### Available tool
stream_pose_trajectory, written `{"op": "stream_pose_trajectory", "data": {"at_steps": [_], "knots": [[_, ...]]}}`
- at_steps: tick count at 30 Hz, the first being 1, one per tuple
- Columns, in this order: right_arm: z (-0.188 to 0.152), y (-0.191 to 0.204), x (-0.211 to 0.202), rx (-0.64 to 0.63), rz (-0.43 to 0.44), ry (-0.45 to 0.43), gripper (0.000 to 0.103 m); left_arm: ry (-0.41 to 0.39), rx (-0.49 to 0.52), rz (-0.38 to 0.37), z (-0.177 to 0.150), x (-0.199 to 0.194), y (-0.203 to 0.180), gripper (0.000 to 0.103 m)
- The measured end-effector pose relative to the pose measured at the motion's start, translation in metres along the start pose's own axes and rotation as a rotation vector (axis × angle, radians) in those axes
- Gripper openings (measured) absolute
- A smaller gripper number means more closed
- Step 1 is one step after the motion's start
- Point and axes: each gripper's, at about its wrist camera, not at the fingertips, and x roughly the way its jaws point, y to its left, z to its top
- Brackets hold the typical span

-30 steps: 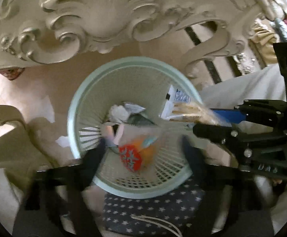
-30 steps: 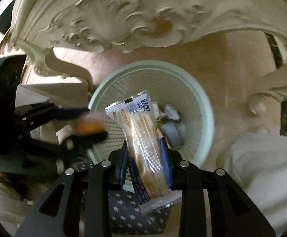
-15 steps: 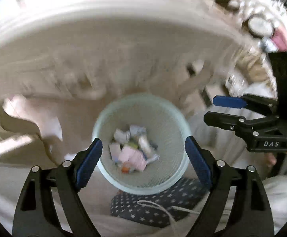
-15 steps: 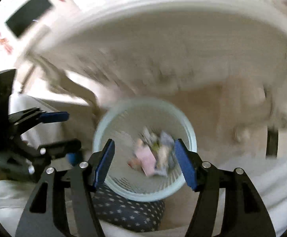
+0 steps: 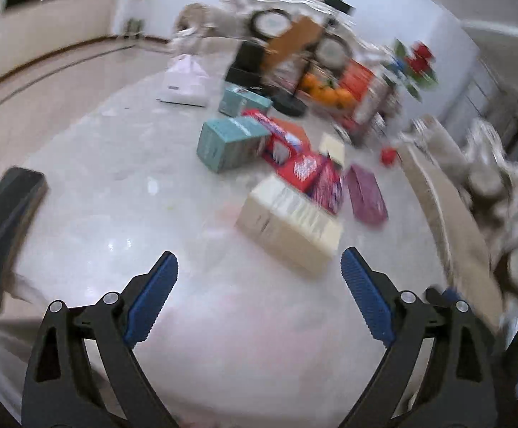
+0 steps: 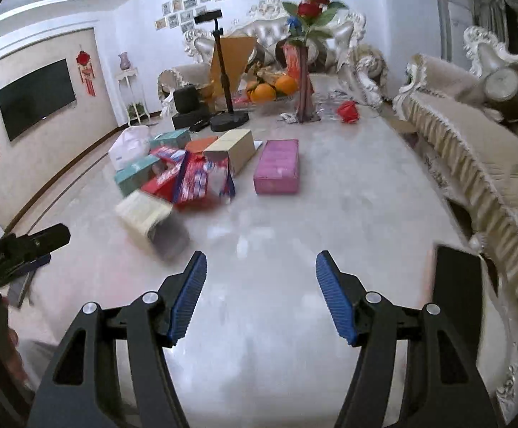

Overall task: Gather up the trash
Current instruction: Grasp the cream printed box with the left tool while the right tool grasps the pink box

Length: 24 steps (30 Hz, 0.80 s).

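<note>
Where the basket filled both views before, left gripper (image 5: 259, 274) and right gripper (image 6: 260, 273) now face the table (image 6: 294, 235), fingers released, empty.

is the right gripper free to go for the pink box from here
Probably yes: the right gripper is open and empty, and only bare tabletop lies between it and the pink box, which sits apart from the pile.

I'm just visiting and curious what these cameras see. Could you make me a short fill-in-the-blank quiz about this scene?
1. Both the left gripper and the right gripper are ____ and hold nothing.
2. The pink box lies flat on the ____.
3. The vase holds red ____.
4. On the wall at the left of the right wrist view hangs a black ____.

Missing words: open; table; roses; television
</note>
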Motion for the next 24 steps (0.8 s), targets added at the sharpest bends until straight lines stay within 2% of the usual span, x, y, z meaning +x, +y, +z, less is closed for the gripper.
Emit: {"op": "stream_pose_trajectory", "data": {"at_steps": [1, 4, 8, 12, 14, 17, 19, 22, 24], "knots": [[0.007, -0.007, 0.006, -0.004, -0.018, 0.001, 0.061, 0.012, -0.051, -0.005, 0.006, 0.01, -0.009, 0.09], [0.029, -0.012, 0.031, -0.003, -0.073, 0.008, 0.061, 0.039, -0.116, -0.005, 0.01, 0.033, -0.027, 0.09], [0.057, -0.02, 0.071, 0.016, -0.09, 0.048, 0.061, 0.045, -0.073, 0.16, 0.017, 0.066, -0.052, 0.09], [0.072, -0.015, 0.102, -0.028, -0.165, 0.079, 0.061, 0.077, -0.19, 0.184, 0.023, 0.082, -0.039, 0.09], [0.075, -0.012, 0.117, -0.043, -0.183, 0.1, 0.061, 0.086, -0.213, 0.2, 0.022, 0.089, -0.036, 0.09], [0.08, -0.01, 0.134, -0.043, -0.219, 0.114, 0.061, 0.108, -0.197, 0.235, 0.022, 0.103, -0.033, 0.09], [0.084, -0.011, 0.149, -0.032, -0.206, 0.12, 0.064, 0.108, -0.198, 0.208, 0.022, 0.11, -0.031, 0.091], [0.087, -0.011, 0.165, -0.053, -0.254, 0.149, 0.066, 0.115, -0.123, 0.264, 0.026, 0.114, -0.036, 0.091], [0.084, -0.012, 0.173, -0.072, -0.267, 0.183, 0.066, 0.108, -0.119, 0.262, 0.024, 0.112, -0.034, 0.091]]}}
